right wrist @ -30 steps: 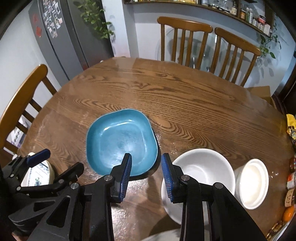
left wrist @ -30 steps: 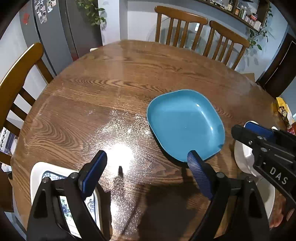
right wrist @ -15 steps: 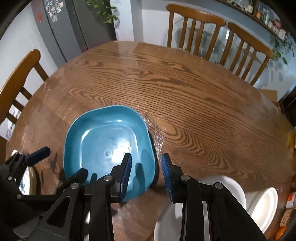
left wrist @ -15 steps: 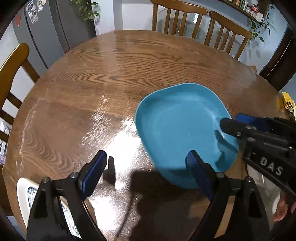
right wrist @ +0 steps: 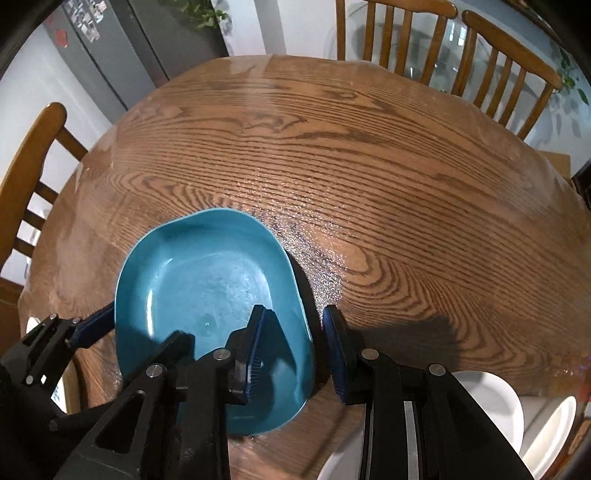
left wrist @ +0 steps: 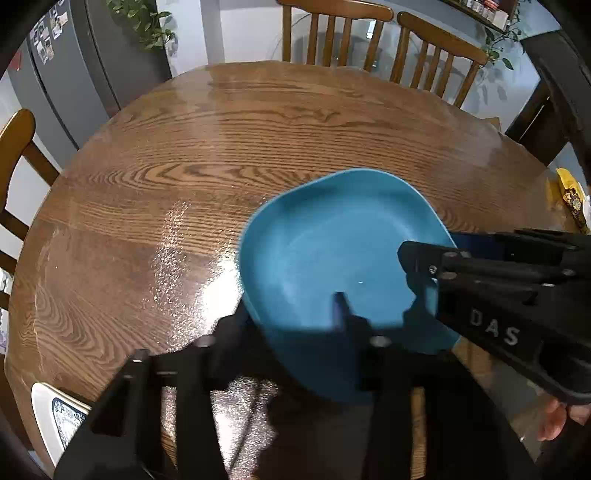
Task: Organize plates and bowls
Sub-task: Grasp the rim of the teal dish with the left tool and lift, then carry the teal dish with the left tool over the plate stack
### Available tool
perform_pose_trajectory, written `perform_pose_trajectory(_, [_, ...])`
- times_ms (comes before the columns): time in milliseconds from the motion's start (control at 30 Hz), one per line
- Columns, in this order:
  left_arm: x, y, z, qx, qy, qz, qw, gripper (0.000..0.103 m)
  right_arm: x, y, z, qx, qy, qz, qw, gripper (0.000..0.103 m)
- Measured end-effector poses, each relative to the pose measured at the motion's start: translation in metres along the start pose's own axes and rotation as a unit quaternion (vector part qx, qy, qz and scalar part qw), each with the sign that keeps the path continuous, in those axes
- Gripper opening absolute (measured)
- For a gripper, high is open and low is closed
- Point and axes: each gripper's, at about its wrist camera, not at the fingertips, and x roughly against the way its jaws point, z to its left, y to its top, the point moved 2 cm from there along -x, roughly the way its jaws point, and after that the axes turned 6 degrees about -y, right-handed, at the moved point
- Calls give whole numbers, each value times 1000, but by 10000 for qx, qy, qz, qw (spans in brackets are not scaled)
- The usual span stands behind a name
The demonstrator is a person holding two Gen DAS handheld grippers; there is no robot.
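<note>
A blue square plate (left wrist: 332, 254) sits on the round wooden table (left wrist: 221, 147); it also shows in the right wrist view (right wrist: 207, 280). My left gripper (left wrist: 288, 321) is blurred; one finger is over the plate's near rim and the other is under or beside it, so I cannot tell its state. My right gripper (right wrist: 291, 343) is open and straddles the plate's right rim, one finger inside the plate and one outside. The right gripper's body (left wrist: 498, 288) reaches over the plate's right edge.
A white plate with a blue pattern (left wrist: 55, 417) lies at the table's near left edge. White bowls (right wrist: 491, 410) sit at the near right. Wooden chairs (left wrist: 369, 33) stand around the table. A grey fridge (left wrist: 74, 74) stands at the far left.
Both grippers have moved forward onto the blue plate. The left gripper's fingers have narrowed and now sit at the plate's near rim. The right gripper now straddles the plate's right rim.
</note>
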Motion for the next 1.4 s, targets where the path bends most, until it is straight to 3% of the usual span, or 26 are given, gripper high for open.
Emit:
perform_pose_trajectory(167, [1,1,5,66,2,-25,10000,22,1,1,-6,-40,-167,-76,9998,18])
perform_pose_trajectory(333, [3,5,4,112,-17,-32,9999,19,8,2,-8,-64,-283,-212,9994,11])
perform_pose_trajectory(867, [80,-14,2,-121,-160,-765,9969,18,96,-43,0,-458,50,-1166,9921,8])
perform_pose_trajectory(1400, [154,-77,4,-586,-143,-1220,9907,19,155,-127,43,-698,409,-1709,9820,8])
